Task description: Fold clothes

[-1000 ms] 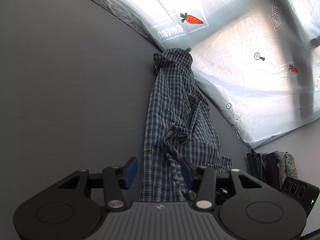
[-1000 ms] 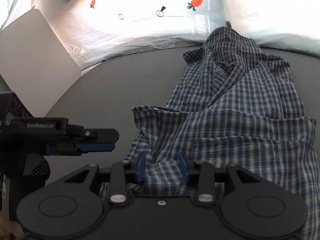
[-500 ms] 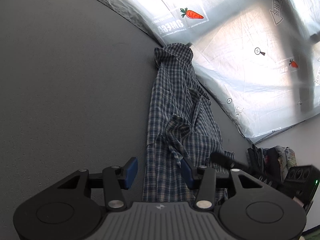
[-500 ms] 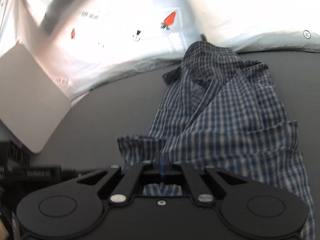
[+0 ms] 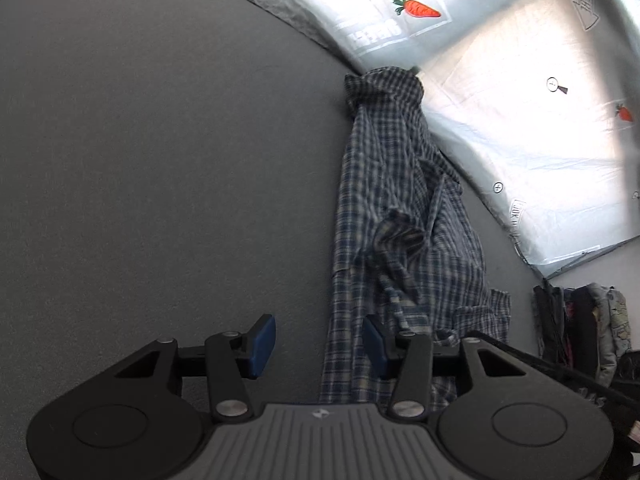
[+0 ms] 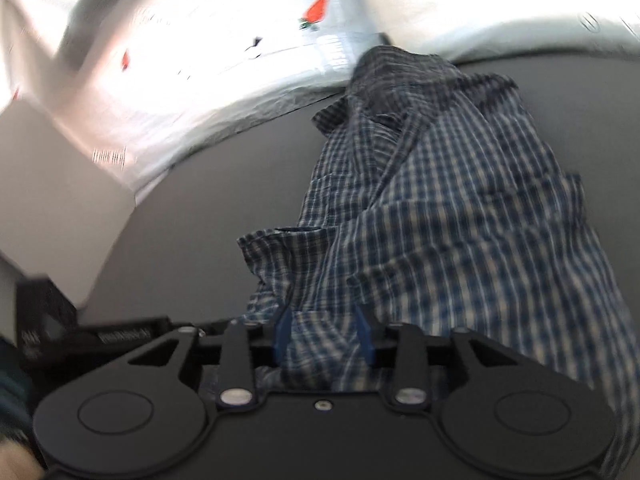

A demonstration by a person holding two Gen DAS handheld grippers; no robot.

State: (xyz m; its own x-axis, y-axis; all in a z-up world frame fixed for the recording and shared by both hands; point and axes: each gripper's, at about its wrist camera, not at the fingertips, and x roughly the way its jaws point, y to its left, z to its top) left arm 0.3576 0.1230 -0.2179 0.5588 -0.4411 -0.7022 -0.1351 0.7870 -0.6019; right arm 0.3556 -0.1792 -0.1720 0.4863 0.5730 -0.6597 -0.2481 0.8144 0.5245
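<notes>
In the left wrist view, we are holding the left gripper (image 5: 318, 340) low over the gray table (image 5: 160, 180), its blue-padded jaws standing wide apart with nothing between them but the near edge of the checked shirt (image 5: 400, 220). The shirt is lying on the table in a long rumpled strip, running away from us toward a white printed sheet (image 5: 500, 100) at the far side, its bunched far end touching that sheet. A pile of clothes (image 5: 580, 320) is sitting off to the right, past the table's edge.

In the right wrist view, which is blurred, we are holding the right gripper (image 6: 324, 336) over the near end of the shirt (image 6: 460, 220). Its jaws are standing apart, with loose checked cloth lying between them, not pinched. Part of the left gripper (image 6: 120, 334) is showing at lower left.
</notes>
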